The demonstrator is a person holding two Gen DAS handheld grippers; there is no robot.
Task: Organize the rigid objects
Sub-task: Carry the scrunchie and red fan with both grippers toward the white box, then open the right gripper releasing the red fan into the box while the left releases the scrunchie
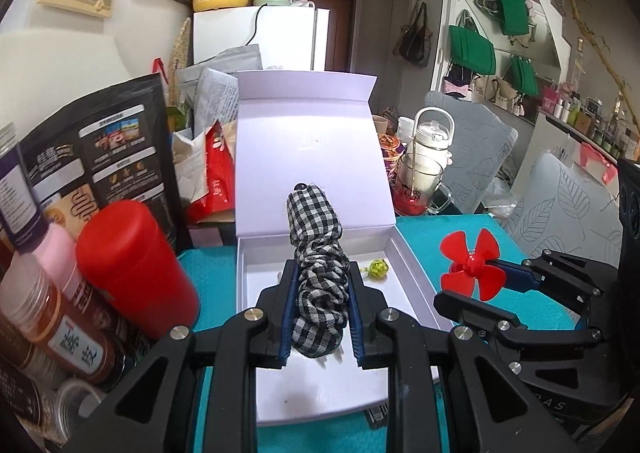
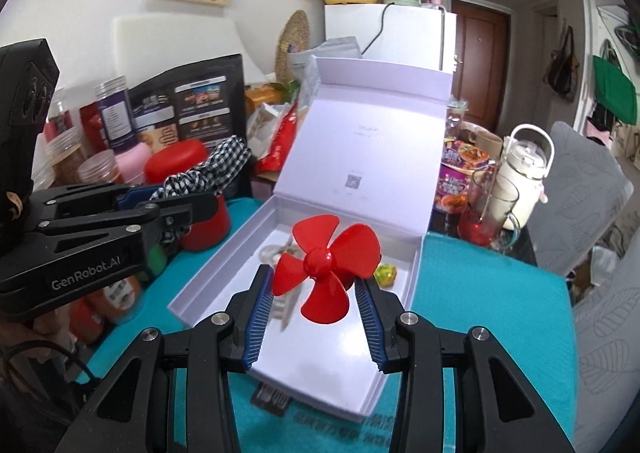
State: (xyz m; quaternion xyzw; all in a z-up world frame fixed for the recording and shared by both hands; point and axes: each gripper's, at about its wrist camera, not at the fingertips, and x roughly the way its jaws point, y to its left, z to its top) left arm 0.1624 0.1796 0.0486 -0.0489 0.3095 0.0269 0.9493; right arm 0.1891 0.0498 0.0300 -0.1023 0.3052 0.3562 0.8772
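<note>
Left wrist view: the left gripper (image 1: 320, 309) is seen clamped on a black-and-white checked fabric item (image 1: 318, 277), which is pinched between the blue pads and sticks out fwd past the tips. Directly beyond and below the tips a white box (image 1: 416, 277) is laid open on a teal cloth (image 1: 532, 309), w/ its lid (image 1: 308, 157) stood up at the far end. A small yellow-green object (image 1: 377, 268) is seen on the box floor, just right of the left gripper's right finger. To the left of the tongs a red canister (image 1: 132, 265) is stood among jars and a black pouch (image 1: 104, 149). To the right, the right gripper (image 1: 516, 281) is seen side-on, w/ a red propeller (image 1: 473, 265) at its tips.

Right wrist view: the right gripper (image 2: 316, 293) is seen pinching the red propeller (image 2: 326, 265) by its lower part; the blades are fanned out above and in front of the pads. The propeller is held over the open box (image 2: 208, 293), not touching it. The yellow-green object (image 2: 386, 274) lies just beyond the right finger. A clear item is lying on the box floor behind the propeller; what it is can't be told. The left gripper (image 2: 180, 197) is seen off to the left w/ the checked fabric (image 2: 216, 169) in its tips. Far right of the tongs, a glass mug (image 2: 486, 209) and a white jug (image 2: 520, 173) are stood beside the lid.
</note>
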